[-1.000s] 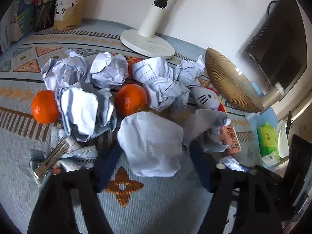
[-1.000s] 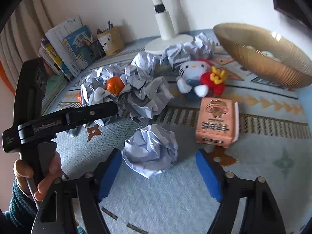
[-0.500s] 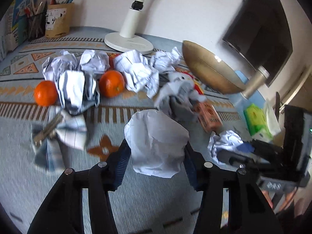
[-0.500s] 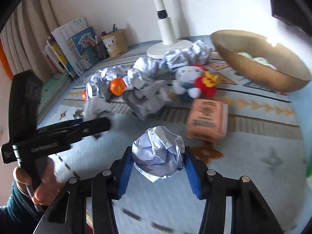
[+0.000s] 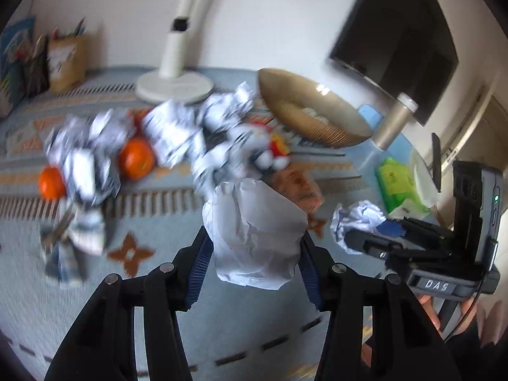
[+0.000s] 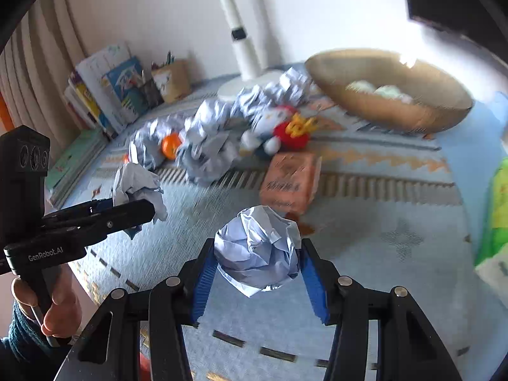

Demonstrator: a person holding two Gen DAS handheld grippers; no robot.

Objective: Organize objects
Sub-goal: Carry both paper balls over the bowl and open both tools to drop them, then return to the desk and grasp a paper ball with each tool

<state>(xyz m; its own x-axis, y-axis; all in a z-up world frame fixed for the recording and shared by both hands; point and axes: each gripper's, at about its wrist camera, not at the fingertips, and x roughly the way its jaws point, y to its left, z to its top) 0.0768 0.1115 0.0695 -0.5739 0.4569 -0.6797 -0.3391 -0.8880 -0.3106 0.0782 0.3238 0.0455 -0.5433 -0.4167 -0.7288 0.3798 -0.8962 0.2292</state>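
My left gripper (image 5: 254, 247) is shut on a crumpled white paper ball (image 5: 254, 235) and holds it above the patterned cloth. My right gripper (image 6: 257, 263) is shut on a smaller crumpled paper ball (image 6: 257, 250), also lifted. Each gripper shows in the other's view: the right one (image 5: 358, 235) with its ball (image 5: 358, 216), the left one (image 6: 139, 203) with its ball (image 6: 133, 181). Several more paper balls (image 5: 177, 133), two oranges (image 5: 136, 158), a plush toy (image 6: 279, 127) and an orange packet (image 6: 290, 181) lie on the cloth. A gold bowl (image 6: 390, 92) stands at the back right.
A white lamp base (image 5: 174, 85) stands behind the pile. Books (image 6: 104, 85) and a pencil holder (image 5: 66, 63) line the back left. A green tissue pack (image 5: 397, 184) lies at the right edge. A dark monitor (image 5: 400, 41) hangs on the wall.
Both grippers closed on their paper balls and lifted them off the cloth. Both have risen and swung toward the right, toward the bowl side.
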